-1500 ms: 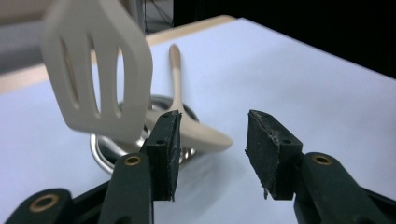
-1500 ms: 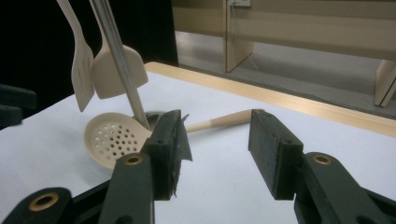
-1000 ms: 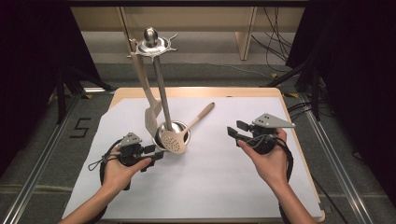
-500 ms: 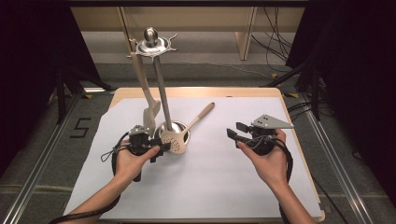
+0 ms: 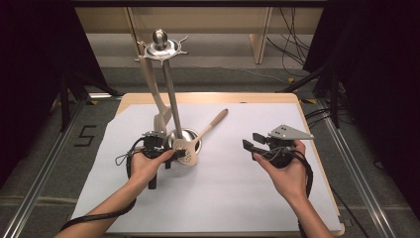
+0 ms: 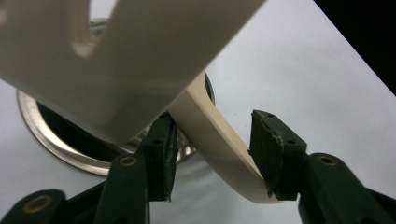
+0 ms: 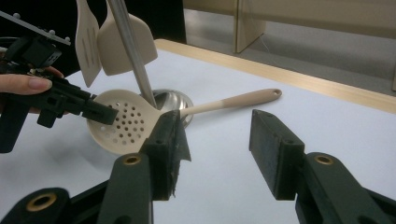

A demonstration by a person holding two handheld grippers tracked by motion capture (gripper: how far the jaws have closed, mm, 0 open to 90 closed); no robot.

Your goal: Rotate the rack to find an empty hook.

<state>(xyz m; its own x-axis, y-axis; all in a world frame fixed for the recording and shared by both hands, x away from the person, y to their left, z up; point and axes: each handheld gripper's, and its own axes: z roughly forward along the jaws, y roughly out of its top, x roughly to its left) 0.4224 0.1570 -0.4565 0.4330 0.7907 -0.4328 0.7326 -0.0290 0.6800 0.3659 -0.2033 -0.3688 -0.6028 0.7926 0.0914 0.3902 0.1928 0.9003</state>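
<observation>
Left gripper (image 5: 176,154) first: down low, just on the near side of the stand's base (image 5: 197,144). Jaws part-way apart, just been closing. Cream rim of the slotted spoon (image 6: 210,135) slanting across the gap between the pads, brushing the right-hand pad low down, passing the other near its top. No firm pinch on it to be seen yet, so counted as open around the rim, not clamped.

Outward from there: spoon bowl (image 5: 184,150) propped on the near edge of the base, holes facing up, near rim hanging over the white sheet (image 5: 223,198). Handle running up and away to the right across the base, tip resting on the sheet beyond it. Long axis, then, near-left to far-right, with the bowl end at the left gripper and the handle end far from it.

Above the base, the steel post, with two cream spatulas (image 5: 148,84) hanging from the top ring, close over the left gripper.

Right gripper (image 5: 247,142) well to the right of the base, jaws wide, nothing in them, aimed across at the bowl (image 7: 126,121).

Judgement: left hand far nearer; a clean lift likely to hinge on squeezing square across that thin rim, then drawing clear of the post.
</observation>
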